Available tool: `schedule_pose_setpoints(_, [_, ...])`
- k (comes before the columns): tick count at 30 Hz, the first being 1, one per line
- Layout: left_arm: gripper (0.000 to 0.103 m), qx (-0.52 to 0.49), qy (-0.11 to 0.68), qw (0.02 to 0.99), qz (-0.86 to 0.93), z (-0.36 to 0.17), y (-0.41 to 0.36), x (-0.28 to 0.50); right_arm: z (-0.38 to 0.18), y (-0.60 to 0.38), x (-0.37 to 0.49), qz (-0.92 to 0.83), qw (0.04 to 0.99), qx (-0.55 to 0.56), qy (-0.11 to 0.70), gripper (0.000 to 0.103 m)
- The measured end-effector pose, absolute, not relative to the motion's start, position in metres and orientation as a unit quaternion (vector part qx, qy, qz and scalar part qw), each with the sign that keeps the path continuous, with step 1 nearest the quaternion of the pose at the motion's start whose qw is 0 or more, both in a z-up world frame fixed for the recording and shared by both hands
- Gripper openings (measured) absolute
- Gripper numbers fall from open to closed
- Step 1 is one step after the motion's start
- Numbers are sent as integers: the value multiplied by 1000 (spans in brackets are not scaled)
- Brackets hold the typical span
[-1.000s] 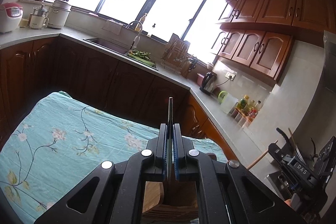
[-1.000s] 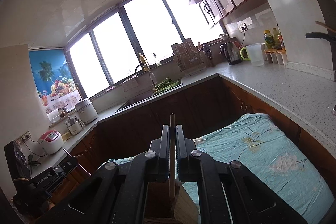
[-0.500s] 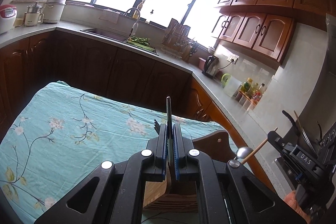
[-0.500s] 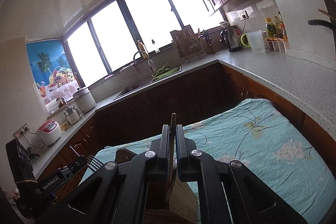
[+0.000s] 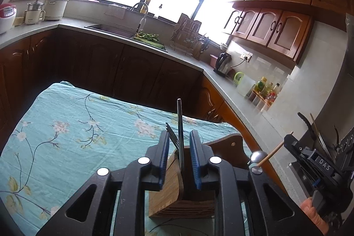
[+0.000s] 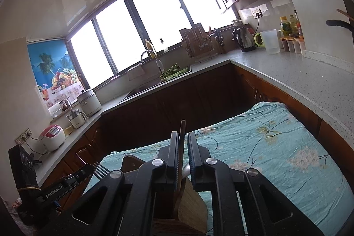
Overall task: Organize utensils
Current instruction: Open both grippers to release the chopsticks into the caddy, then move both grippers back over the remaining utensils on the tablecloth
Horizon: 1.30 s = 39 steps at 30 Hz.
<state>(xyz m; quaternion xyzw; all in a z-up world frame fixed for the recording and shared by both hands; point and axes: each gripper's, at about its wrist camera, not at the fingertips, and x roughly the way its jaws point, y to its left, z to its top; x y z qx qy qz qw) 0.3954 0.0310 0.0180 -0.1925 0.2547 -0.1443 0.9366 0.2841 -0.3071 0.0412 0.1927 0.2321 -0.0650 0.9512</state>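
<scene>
A wooden utensil holder [image 5: 174, 189] stands on the table with the teal flowered cloth [image 5: 77, 125]. A thin dark utensil handle [image 5: 179, 121] rises upright out of it, and fork tines [image 5: 170, 133] lean beside it. My left gripper [image 5: 179, 147] straddles the dark handle. Its jaws are opening and the blue pads stand clear of the handle on both sides. In the right wrist view my right gripper [image 6: 183, 152] straddles a wooden handle [image 6: 182, 134] that stands in the same holder [image 6: 192, 202]. Those jaws are opening too, with a narrow gap at each pad.
Dark cabinets and a grey L-shaped counter [image 6: 298, 81] ring the table, with a sink [image 5: 110, 29], kettle [image 5: 222, 64], plastic jug [image 6: 268, 41], bottles [image 5: 264, 90] and rice cookers [image 6: 52, 139]. A metal spoon bowl [image 5: 256, 156] shows right of the holder.
Both pairs of jaws were shut on their handles and have now parted from them. The handles stay standing in the holder. Both views have tipped slightly downward.
</scene>
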Motion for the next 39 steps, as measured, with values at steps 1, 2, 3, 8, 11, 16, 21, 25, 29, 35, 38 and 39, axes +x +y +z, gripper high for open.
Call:
schedule_pose_setpoints(1, [30, -192, 252, 938, -141, 17, 31, 392, 42, -308, 282, -63, 951, 197, 229, 33])
schedule_pose_setpoints(2, [34, -190, 251, 939, -140, 18, 31, 389, 44, -309, 279, -61, 952, 200, 224, 46])
schedule_pose_setpoints(3, [36, -189, 250, 939, -139, 19, 31, 387, 45, -308, 276, -61, 953, 200, 219, 51])
schedule_pose_setpoints(8, [59, -189, 249, 941, -131, 18, 35, 366, 49, -306, 263, -48, 953, 205, 219, 76])
schedule_pose_setpoints(11, [76, -183, 245, 944, -122, 17, 38, 347, 50, -302, 251, -44, 953, 202, 220, 93])
schedule_pose_setpoints(16, [88, -162, 250, 949, -105, 10, 39, 309, 43, -297, 231, -43, 951, 193, 237, 102])
schedule_pose_setpoints(21, [91, -153, 262, 948, -96, 7, 40, 273, 28, -288, 213, -28, 943, 180, 277, 102])
schedule_pose_setpoints(25, [94, -145, 264, 950, -83, 12, 40, 241, 23, -279, 194, -25, 940, 172, 293, 102])
schedule_pose_setpoints(29, [97, -134, 268, 951, -78, 14, 40, 210, 21, -275, 173, -30, 938, 165, 304, 102])
schedule_pose_setpoints(35, [98, -131, 293, 943, -82, 13, 41, 182, 20, -272, 143, -37, 935, 167, 312, 102])
schedule_pose_setpoints(38, [98, -130, 306, 939, -81, 15, 41, 174, 16, -270, 131, -38, 933, 165, 318, 102])
schedule_pose_setpoints(39, [98, -132, 310, 938, -83, 13, 44, 172, 14, -269, 127, -40, 931, 165, 322, 102])
